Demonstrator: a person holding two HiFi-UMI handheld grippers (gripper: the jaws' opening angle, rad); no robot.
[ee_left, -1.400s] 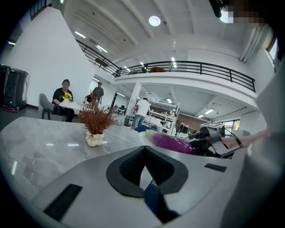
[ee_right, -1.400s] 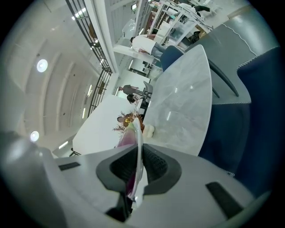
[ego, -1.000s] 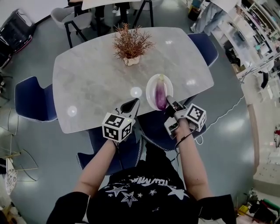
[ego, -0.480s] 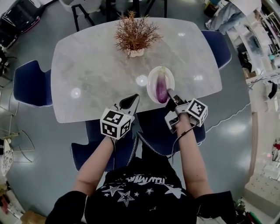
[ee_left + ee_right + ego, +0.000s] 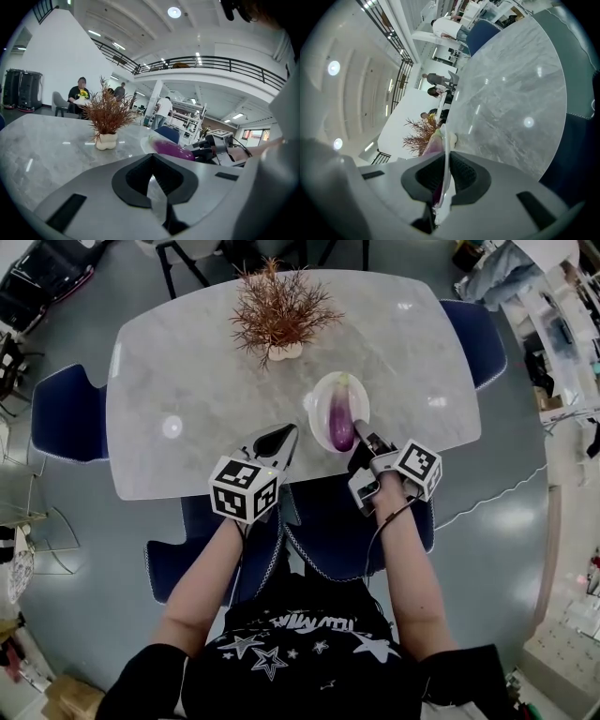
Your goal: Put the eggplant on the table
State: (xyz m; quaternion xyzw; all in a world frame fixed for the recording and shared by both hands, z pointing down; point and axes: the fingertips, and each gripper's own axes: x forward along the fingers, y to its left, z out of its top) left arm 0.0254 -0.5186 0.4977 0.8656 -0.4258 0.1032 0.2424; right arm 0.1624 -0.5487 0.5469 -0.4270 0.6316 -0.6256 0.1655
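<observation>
Right gripper jaws clamp plate rim; eggplant just beyond looks light, firm, slippery, best taken mid-body; left gripper jaws together, empty.

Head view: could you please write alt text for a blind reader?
The right gripper grips the rim of a round white plate carrying a purple eggplant, near the front edge of a grey marble table. The left gripper hovers shut beside it.

A marble table is seen from above. An eggplant is laid on a white plate, at 5 o'clock from a dried plant. The plate's 5 o'clock rim is met by the right gripper; the left gripper is held at its 8 o'clock.
</observation>
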